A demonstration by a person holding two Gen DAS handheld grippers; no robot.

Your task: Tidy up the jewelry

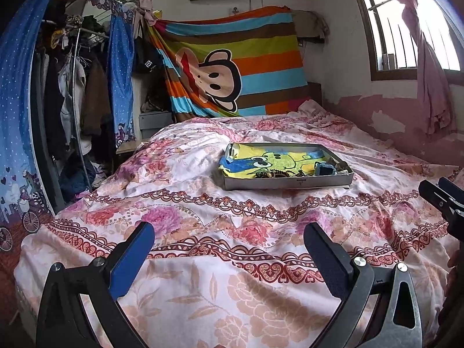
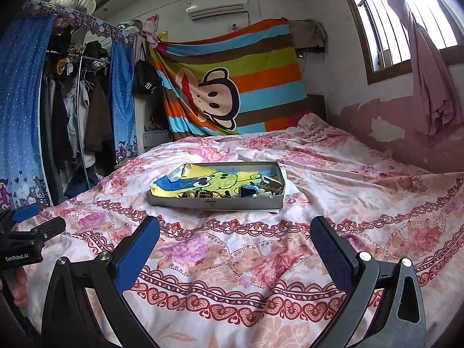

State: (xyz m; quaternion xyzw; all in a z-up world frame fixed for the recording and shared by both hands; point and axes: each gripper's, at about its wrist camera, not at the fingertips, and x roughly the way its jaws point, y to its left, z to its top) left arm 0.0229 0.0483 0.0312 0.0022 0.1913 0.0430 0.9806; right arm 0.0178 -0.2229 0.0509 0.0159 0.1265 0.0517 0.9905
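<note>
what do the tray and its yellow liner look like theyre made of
Tray: probably thin cardboard or sheet metal; matte grey, straight folded-looking walls, so it stays open. Liner: soft printed cloth, judging by its wrinkles and a cartoon print; its edge rides up the tray's far-left corner.

- Your left wrist camera looks forward along the left gripper [image 1: 229, 239] from the foot of the bed [image 1: 203, 261], low over the floral cover, facing the striped sheet [image 1: 261, 58] on the far wall.
- Your right wrist camera sits beside it, along the right gripper [image 2: 235, 233], facing the same way at much the same height.
- Both views share the grey tray [image 1: 290, 182] mid-bed, well ahead of the fingers, plus the wardrobe at left and the window at right.
- Each view catches the other gripper at its edge.
</note>
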